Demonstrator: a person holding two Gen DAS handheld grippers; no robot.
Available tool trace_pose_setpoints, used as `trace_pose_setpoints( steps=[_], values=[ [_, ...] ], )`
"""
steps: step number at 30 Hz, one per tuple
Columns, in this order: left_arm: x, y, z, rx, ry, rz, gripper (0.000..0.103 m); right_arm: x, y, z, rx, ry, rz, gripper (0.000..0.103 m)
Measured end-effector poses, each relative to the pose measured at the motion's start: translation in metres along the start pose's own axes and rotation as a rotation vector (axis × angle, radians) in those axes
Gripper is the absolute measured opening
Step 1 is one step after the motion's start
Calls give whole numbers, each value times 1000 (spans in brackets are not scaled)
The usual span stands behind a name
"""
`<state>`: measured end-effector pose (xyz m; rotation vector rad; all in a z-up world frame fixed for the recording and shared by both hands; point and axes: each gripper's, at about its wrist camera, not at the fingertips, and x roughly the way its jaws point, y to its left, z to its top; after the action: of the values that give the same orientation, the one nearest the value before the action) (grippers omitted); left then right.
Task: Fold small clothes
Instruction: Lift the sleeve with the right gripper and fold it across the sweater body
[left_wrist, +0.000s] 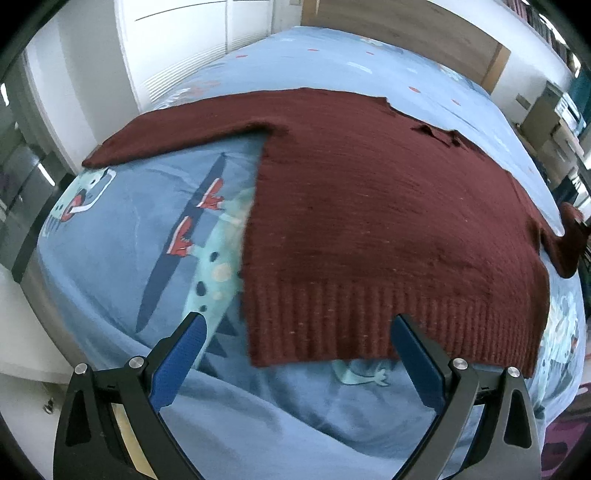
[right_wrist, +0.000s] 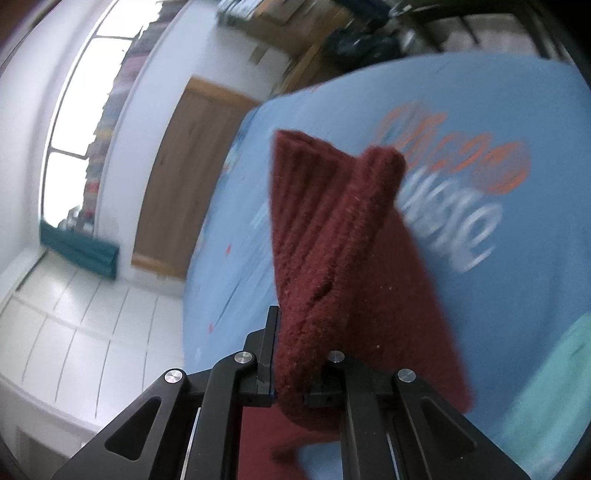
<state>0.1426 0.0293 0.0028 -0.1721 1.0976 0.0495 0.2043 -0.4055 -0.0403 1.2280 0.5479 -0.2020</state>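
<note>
Blue cartoon-print bed (left_wrist: 122, 236) carries the maroon sweater (left_wrist: 388, 221); right tool (right_wrist: 295, 354) clamps its cuff (right_wrist: 325, 229), presumably for folding, left tool (left_wrist: 295, 332) gaping at the hem.

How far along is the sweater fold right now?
Done: the maroon sweater lies spread flat on the blue bedsheet, with no fold visible yet. In hand: the right gripper is shut on a ribbed cuff, lifted off the sheet. The left gripper is open at the hem. Left: every fold.
</note>
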Motion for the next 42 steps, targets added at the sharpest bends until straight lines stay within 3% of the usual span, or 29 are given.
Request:
trace_pose_setpoints(
  steps=[16, 21, 29, 38, 42],
  values=[
    [-11, 95, -13, -155, -34, 0, 98, 147, 184, -179, -141, 344, 205, 9],
    [-7, 118, -20, -197, -27, 2, 98, 178, 220, -237, -222, 440, 211, 9],
    [-2, 146, -27, -245, -14, 13, 98, 222, 231, -303, -319, 536, 143, 11],
    [4, 163, -30, -280, -6, 21, 98, 244, 228, -351, -408, 610, 107, 12],
    [4, 165, -30, -290, -14, 26, 98, 255, 228, -368, -513, 640, 22, 12]
  ],
)
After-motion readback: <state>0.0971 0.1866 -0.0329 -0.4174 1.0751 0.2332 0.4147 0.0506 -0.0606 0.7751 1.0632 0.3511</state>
